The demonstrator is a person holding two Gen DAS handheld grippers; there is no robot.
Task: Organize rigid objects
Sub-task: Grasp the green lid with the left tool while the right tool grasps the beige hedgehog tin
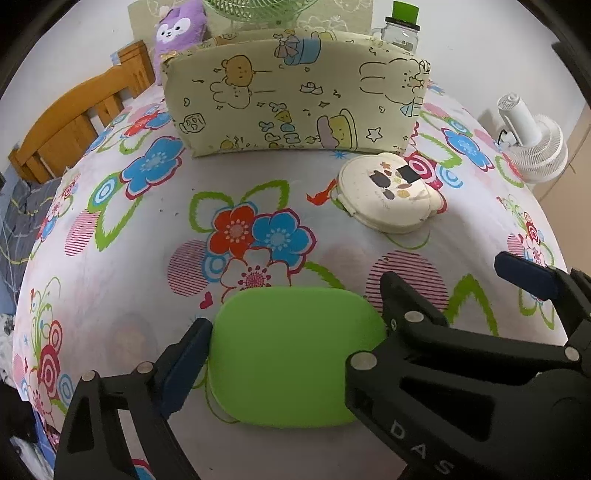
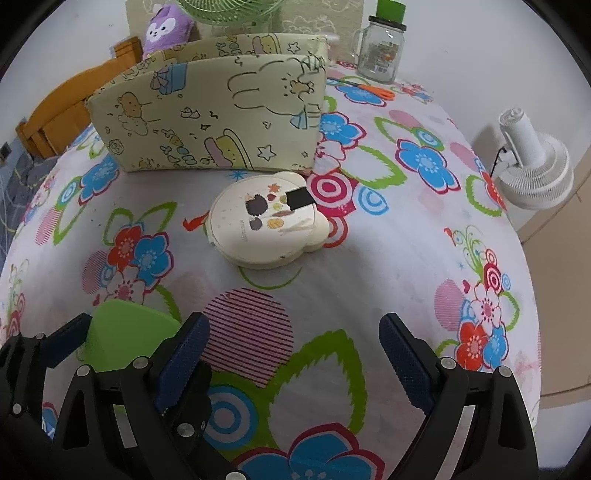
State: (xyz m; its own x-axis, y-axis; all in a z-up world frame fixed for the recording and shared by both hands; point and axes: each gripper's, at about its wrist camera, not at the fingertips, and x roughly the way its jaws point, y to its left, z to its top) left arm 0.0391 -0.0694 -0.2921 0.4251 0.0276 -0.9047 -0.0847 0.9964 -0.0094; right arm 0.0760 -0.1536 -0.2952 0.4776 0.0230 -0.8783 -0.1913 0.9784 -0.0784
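A flat green rounded-square lid (image 1: pixel 295 354) lies on the flowered cloth (image 1: pixel 258 184) between the wide jaws of my left gripper (image 1: pixel 295 325). The left gripper's blue left pad (image 1: pixel 190 362) stands right at the lid's edge, and its right finger is hidden behind the other gripper. My right gripper (image 2: pixel 295 332) hovers open just right of the lid (image 2: pixel 125 332), nothing between its pads; its left finger sits against the left gripper. A cream round case with bear ears (image 2: pixel 266 225) lies ahead, in front of a cartoon-print fabric box (image 2: pixel 207 122).
A glass jar mug with a green cap (image 2: pixel 380 48) and orange-handled scissors (image 2: pixel 373 88) sit at the back right. A white fan (image 2: pixel 535 162) stands off the right edge. A purple plush (image 1: pixel 181 29) and a wooden bed frame (image 1: pixel 74 122) are at the back left.
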